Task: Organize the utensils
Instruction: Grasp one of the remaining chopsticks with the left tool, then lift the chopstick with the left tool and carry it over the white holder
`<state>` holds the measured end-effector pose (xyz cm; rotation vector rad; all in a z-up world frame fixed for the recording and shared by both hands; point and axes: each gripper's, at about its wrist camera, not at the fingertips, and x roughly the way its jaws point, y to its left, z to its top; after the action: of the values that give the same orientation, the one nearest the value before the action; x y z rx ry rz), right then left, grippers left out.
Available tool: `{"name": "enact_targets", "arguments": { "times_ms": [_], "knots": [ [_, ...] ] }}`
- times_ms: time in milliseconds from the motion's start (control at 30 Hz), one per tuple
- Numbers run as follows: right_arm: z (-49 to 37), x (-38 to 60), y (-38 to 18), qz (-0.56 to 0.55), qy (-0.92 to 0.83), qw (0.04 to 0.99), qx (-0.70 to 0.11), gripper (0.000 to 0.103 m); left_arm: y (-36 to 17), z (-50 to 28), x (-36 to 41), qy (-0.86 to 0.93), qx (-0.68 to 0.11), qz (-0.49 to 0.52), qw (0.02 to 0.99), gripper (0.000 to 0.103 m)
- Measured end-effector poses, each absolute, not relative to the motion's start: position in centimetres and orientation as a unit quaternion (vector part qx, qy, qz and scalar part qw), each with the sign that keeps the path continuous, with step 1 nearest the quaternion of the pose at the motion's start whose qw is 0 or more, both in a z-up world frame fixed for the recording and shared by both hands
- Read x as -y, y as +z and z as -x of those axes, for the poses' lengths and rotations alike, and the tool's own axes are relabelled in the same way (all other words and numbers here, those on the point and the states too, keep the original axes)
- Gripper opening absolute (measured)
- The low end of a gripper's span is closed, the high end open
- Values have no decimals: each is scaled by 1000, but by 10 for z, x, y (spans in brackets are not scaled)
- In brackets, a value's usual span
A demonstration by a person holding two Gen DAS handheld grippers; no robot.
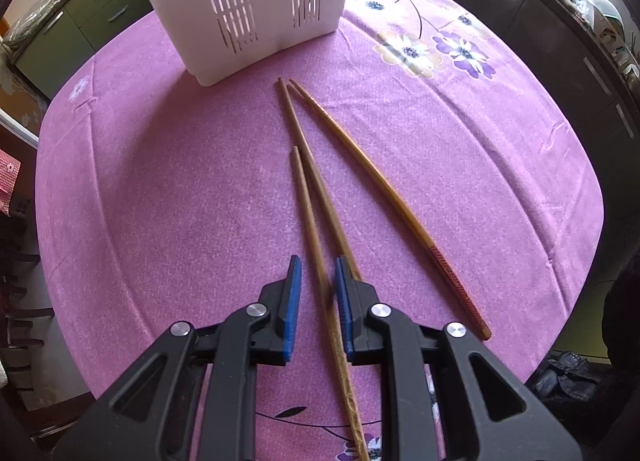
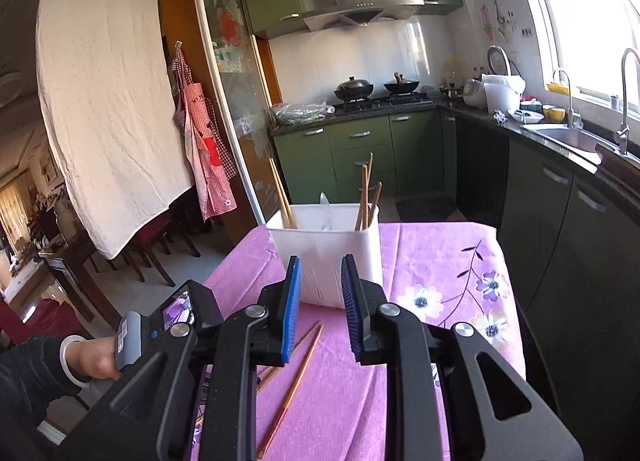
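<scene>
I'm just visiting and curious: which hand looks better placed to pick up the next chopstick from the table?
Probably the left. The left gripper already has a chopstick running between its open jaws, low over the tablecloth. The right gripper sits higher, facing the white holder, holding nothing.

A pink floral cloth (image 2: 440,253) covers the surface. Green cabinets (image 2: 360,149) carry two woks (image 2: 354,88); a checked apron (image 2: 200,149) hangs beside a white sheet (image 2: 104,109).
</scene>
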<state>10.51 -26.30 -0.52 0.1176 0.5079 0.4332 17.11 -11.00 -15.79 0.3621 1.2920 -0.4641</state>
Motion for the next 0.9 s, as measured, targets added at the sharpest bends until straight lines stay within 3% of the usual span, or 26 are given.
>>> {"name": "enact_targets", "arguments": {
  "times_ms": [167,233,500,900],
  "knots": [
    [-111,267,-8,-67,213,940,-257,21,-160,-178,121,-212,-591,-170,759,13],
    [-111,269,-11,-72,214,939,-259,21,-160,-184,119,-211,-592,-159,761,7],
    [-113,274,-10,-80,214,937,-263,21,-152,-197,96,-212,-595,-110,767,6],
    [-107,273,-9,-78,221,936,-262,23,-57,-158,56,-216,-504,-87,831,5]
  ]
}}
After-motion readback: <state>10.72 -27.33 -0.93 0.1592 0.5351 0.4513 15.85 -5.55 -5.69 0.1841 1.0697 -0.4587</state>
